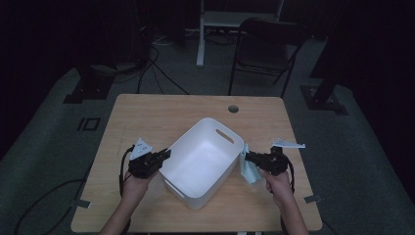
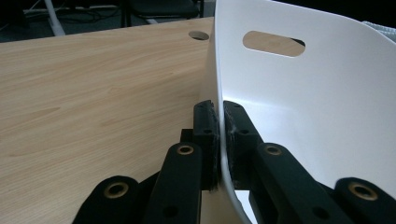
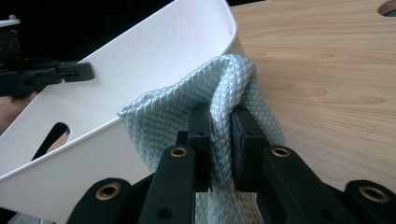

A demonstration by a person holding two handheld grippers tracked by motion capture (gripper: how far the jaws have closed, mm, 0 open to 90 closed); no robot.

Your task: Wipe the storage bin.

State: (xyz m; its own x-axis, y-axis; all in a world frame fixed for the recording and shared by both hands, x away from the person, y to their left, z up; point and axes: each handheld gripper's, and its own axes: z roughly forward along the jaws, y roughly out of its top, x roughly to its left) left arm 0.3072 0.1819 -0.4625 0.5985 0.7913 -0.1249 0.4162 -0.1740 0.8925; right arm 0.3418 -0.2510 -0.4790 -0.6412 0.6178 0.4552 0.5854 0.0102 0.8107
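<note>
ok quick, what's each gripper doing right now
Left gripper: closed on the rim of the white tub.
Right gripper: closed on the light blue cloth, which is held against the tub's rim.

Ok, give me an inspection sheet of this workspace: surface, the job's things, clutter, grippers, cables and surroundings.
Surface: wooden table, round hole near the far edge.
Job's things: white bin, nothing seen inside; light blue cloth hangs at its right rim.
Clutter: nothing seen.
Grippers: left gripper shut on the bin's left wall; right gripper shut on the cloth beside the bin.
Cables: a black cable trails from the left gripper; more lie on the floor behind.
Surroundings: dark room, folding chair beyond the table.
</note>
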